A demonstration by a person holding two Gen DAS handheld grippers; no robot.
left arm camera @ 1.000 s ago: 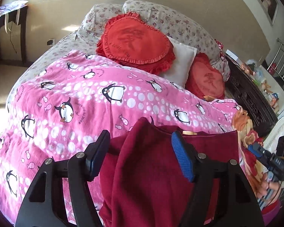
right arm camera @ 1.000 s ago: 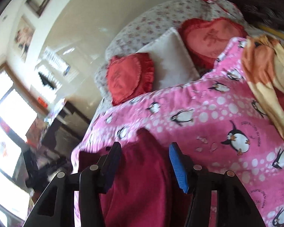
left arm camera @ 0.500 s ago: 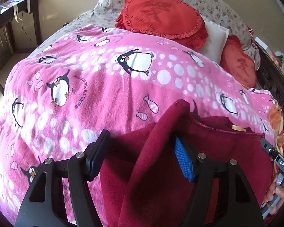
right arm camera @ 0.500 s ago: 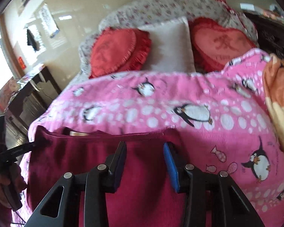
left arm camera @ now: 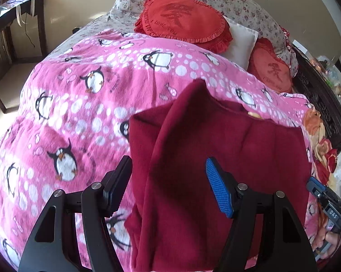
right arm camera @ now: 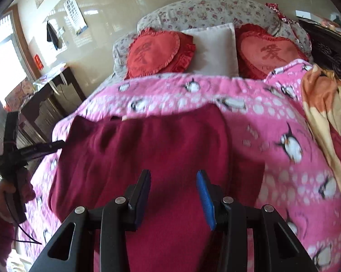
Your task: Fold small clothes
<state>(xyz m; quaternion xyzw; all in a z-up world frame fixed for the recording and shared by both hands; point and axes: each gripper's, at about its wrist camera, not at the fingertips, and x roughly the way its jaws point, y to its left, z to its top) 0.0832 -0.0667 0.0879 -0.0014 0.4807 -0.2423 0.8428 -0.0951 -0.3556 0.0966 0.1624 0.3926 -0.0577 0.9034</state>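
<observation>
The left gripper (left arm camera: 168, 181) has its fingers spread wide, with a raised fold of the dark red garment (left arm camera: 215, 158) standing between them; whether the pads actually press on the cloth cannot be told from its own view. The right gripper (right arm camera: 173, 195) has its fingers part-way apart over the same garment (right arm camera: 147, 158), which fills the gap between them, but a grip there cannot be confirmed either. In the right wrist view the left gripper (right arm camera: 34, 149) shows from the side at the garment's far left corner, carried by a person's hand (right arm camera: 4, 195). The garment lies spread across the middle of the bed, toward its foot, with one ridge lifted and its upper edge running fairly straight. Judging from that, folding seems to be at an early stage: the cloth looks laid out flat and no finished fold is visible, so the folds themselves are still to come. It rests on a pink penguin-print blanket (left arm camera: 79, 113); an orange floral blanket (right arm camera: 324, 113) lies along the bed's right edge. At the head sit two red heart cushions (right arm camera: 156, 52), a white pillow (right arm camera: 213, 52) and flowered pillows (right arm camera: 204, 11). A dark wooden side table (right arm camera: 54, 95) stands by the wall at left.
</observation>
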